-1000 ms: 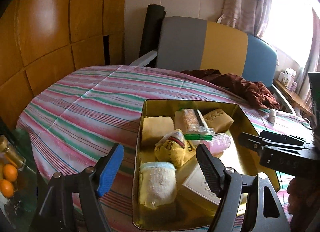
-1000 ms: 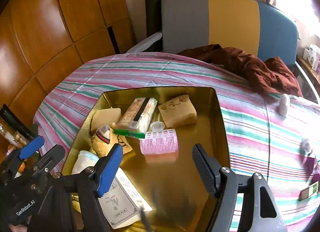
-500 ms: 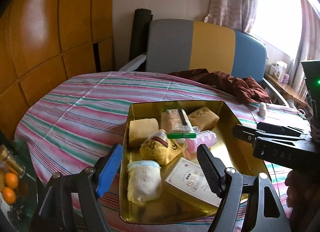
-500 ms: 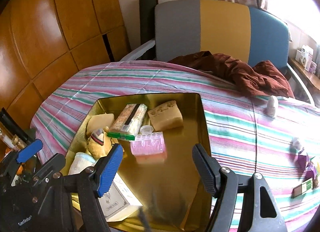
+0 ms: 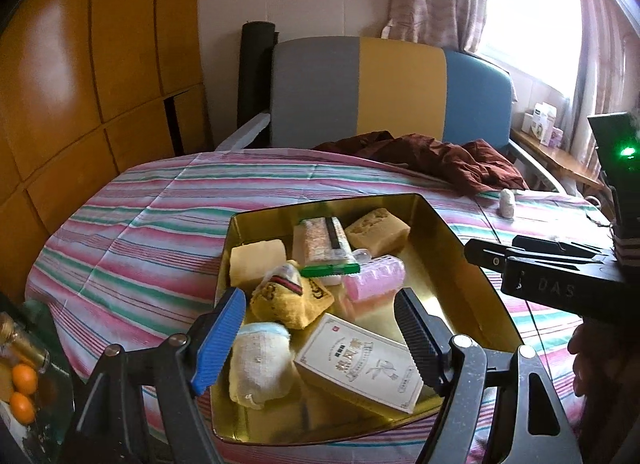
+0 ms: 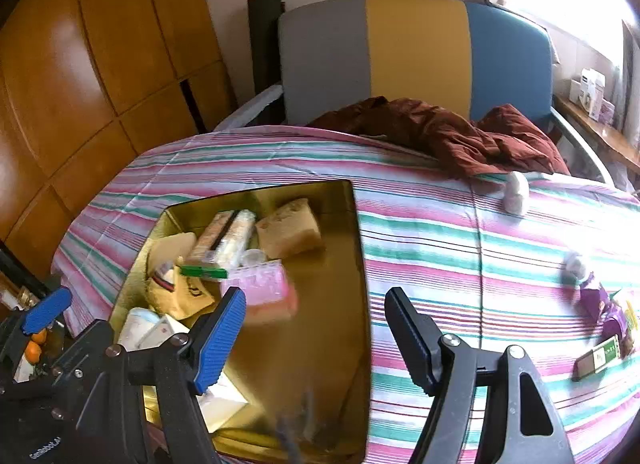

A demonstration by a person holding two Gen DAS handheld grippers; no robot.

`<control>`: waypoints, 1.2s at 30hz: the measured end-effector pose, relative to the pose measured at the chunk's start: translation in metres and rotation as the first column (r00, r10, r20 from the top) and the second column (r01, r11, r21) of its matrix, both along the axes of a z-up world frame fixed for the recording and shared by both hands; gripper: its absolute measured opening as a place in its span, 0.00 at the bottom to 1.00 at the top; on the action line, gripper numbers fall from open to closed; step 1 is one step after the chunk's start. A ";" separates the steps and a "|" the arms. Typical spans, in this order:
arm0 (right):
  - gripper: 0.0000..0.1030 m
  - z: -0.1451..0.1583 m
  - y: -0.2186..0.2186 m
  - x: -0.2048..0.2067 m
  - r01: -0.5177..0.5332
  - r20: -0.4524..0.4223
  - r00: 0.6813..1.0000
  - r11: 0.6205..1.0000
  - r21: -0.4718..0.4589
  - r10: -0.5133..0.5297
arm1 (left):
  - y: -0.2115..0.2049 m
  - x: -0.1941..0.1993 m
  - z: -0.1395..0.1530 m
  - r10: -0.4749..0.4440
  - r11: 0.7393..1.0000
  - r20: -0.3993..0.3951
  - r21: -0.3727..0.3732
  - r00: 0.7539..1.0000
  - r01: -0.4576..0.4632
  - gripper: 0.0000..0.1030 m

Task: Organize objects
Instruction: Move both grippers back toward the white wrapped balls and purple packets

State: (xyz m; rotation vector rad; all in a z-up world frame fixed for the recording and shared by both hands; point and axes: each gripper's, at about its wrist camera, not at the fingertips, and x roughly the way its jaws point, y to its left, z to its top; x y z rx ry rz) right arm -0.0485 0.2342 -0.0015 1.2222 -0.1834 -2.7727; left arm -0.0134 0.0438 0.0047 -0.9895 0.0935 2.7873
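A gold tin tray lies on the striped tablecloth. It holds a white carton, a rolled white cloth, a yellow pouch, a pink roller, a green-capped packet and two tan blocks. My left gripper hovers open over the tray's near end, nothing between its fingers. My right gripper hangs open above the tray's right rim, empty. Its black body shows at the right of the left wrist view.
Loose on the cloth to the right lie a white figurine, a purple wrapper and a green-labelled box. A dark red garment is heaped at the far edge before a tri-coloured chair. Oranges sit low left.
Both grippers have drawn back and up from the tray, which now looks smaller and farther. The right view has swung rightward, showing more cloth. Nothing was picked up.
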 end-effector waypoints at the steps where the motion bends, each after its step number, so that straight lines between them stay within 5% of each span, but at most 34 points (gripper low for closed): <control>1: 0.71 -0.001 0.003 0.000 0.007 0.002 1.000 1.000 0.000 -0.007 | 0.002 0.000 0.000 -0.005 1.000 -0.001 -0.003 1.000 0.005 0.75; 18: 0.71 0.004 0.101 -0.002 0.168 -0.012 0.986 0.982 0.080 -0.168 | 0.048 -0.007 0.010 -0.115 0.992 -0.013 -0.050 0.993 0.114 0.77; 29: 0.71 0.012 0.205 -0.019 0.298 -0.045 0.954 0.930 0.217 -0.295 | 0.089 -0.015 0.011 -0.201 0.977 -0.004 -0.078 0.980 0.200 0.78; 36: 0.71 -0.007 0.268 -0.021 0.400 -0.038 0.916 0.905 0.145 -0.399 | 0.116 -0.023 0.008 -0.245 0.964 0.017 -0.102 0.969 0.245 0.78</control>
